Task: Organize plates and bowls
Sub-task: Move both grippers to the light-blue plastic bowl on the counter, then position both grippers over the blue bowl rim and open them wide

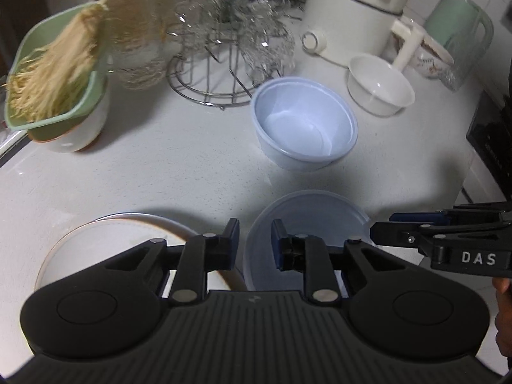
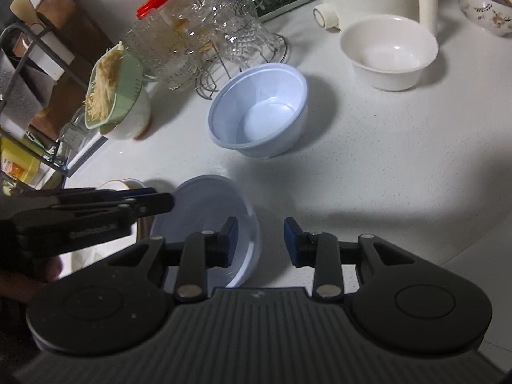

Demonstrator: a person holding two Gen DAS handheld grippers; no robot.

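A pale blue plastic bowl (image 1: 305, 124) (image 2: 259, 112) stands upright mid-counter. A second pale blue bowl (image 1: 310, 224) (image 2: 208, 214) sits nearer, just under both grippers. A white plate (image 1: 112, 236) lies at the near left, partly hidden by my left gripper (image 1: 255, 240), which is open and empty above the gap between plate and near bowl. My right gripper (image 2: 261, 241) is open and empty, its left finger over the near bowl's right rim; it shows at the right of the left wrist view (image 1: 396, 228). A white bowl (image 1: 379, 84) (image 2: 388, 51) stands behind.
A green tray of dry noodles (image 1: 54, 73) rests tilted on a white bowl at left. A wire rack of glassware (image 1: 224, 48) stands at the back, with a white cooker (image 1: 348, 9), a green kettle (image 1: 460, 28) and a patterned bowl (image 2: 483, 3). A black appliance (image 1: 489, 140) is at right.
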